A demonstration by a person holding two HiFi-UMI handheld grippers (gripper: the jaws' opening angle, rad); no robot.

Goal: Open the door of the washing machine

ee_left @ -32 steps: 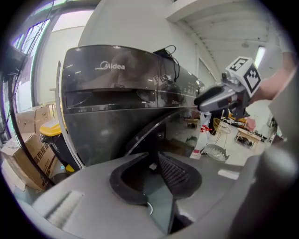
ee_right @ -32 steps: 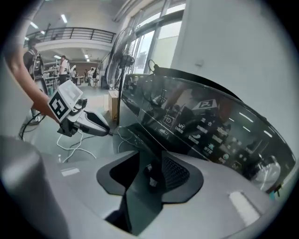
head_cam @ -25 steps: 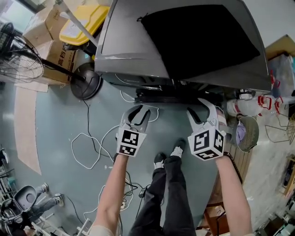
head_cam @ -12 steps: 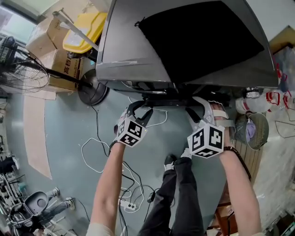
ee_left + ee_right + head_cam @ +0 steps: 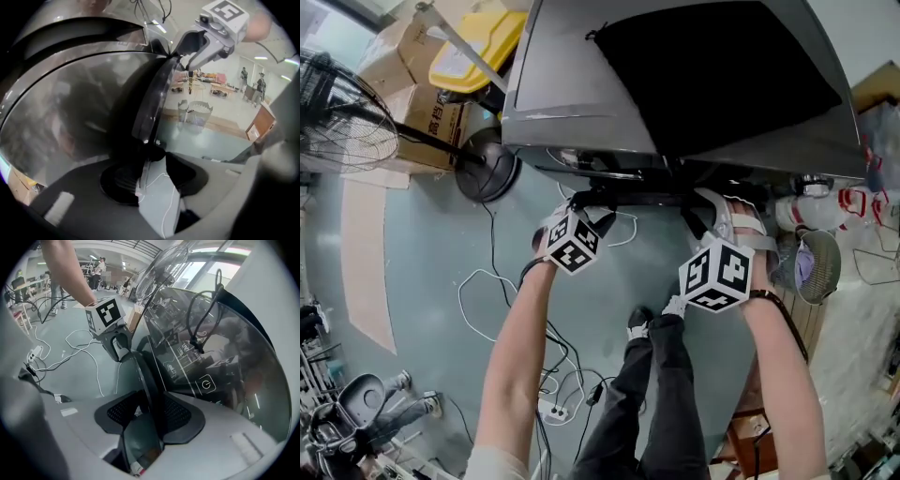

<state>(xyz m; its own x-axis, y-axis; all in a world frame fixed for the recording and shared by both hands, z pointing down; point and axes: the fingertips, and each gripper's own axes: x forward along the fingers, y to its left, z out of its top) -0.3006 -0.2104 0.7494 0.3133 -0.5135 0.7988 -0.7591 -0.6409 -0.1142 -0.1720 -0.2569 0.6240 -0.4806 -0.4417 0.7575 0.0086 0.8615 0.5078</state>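
The grey washing machine (image 5: 572, 84) has a dark glass door (image 5: 712, 75) lying shut on its top. The door's black front edge (image 5: 637, 197) juts toward me. My left gripper (image 5: 586, 202) straddles that edge (image 5: 154, 93); its jaws are opening, and floor shows between the edge and one pad. My right gripper (image 5: 703, 208) is shut on the same edge (image 5: 145, 376), further right, with a pad on either side. Each gripper view shows the other gripper along the edge: the right gripper (image 5: 183, 51) and the left gripper (image 5: 119, 350).
A standing fan (image 5: 347, 127) with a round base (image 5: 487, 173), cardboard boxes (image 5: 422, 103) and a yellow lid (image 5: 473, 52) stand left of the machine. White cables (image 5: 487, 300) and a power strip (image 5: 553, 410) lie on the floor. A wire basket (image 5: 816, 267) sits at the right.
My left gripper has moved up to the door's front edge and rolled, so its cube shows a different face. The right gripper has kept its place on the edge.
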